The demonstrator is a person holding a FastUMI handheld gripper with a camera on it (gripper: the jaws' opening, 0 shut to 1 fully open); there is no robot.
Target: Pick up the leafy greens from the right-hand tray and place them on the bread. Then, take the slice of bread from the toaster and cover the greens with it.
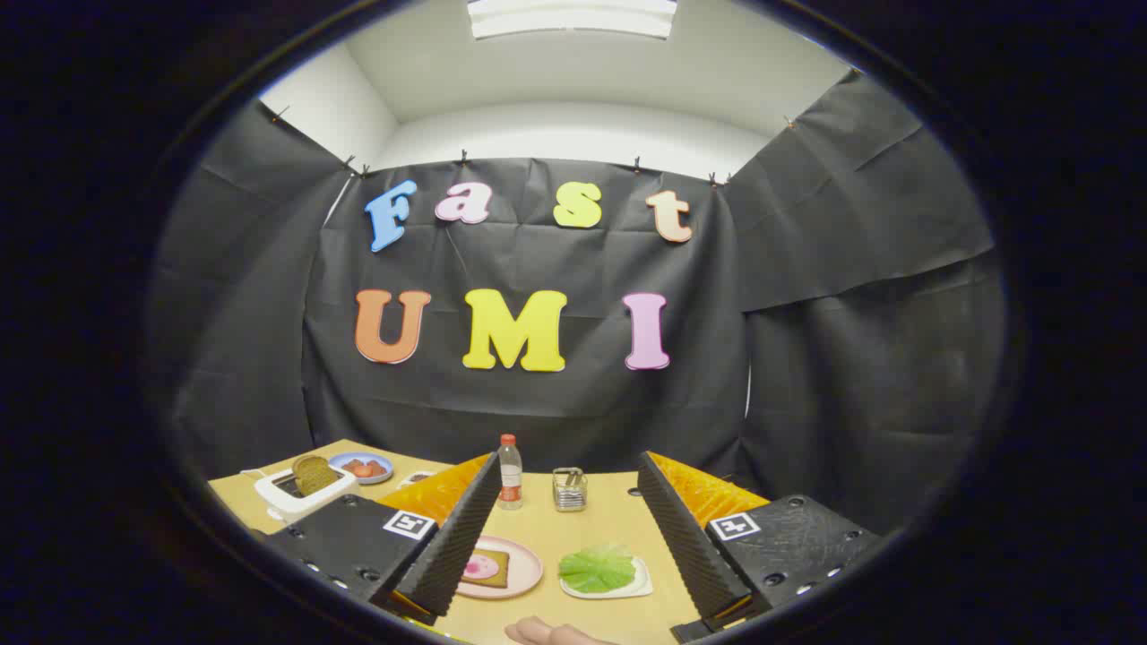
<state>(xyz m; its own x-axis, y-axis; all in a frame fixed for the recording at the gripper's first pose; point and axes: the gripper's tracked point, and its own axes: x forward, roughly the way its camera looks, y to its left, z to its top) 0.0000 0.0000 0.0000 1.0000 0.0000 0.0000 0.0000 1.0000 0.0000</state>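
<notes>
Green leafy greens (597, 568) sit on a white tray (638, 589), btwn the fingers, beside a pink plate (524, 574) w/ bread (487, 567). Gripper (563, 537) hovers level above the table (582, 524), wide apart, holding nothing. Toaster (291, 495) w/ a slice (314, 473) stands off left, beyond the left finger; a hand (547, 633) rests low by the fingers.

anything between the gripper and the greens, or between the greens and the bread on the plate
Nothing visible. The gripper is open, and the greens lie on their tray just ahead, between the fingers. The bread sits on the pink plate right beside the tray, with bare table between them.
</notes>
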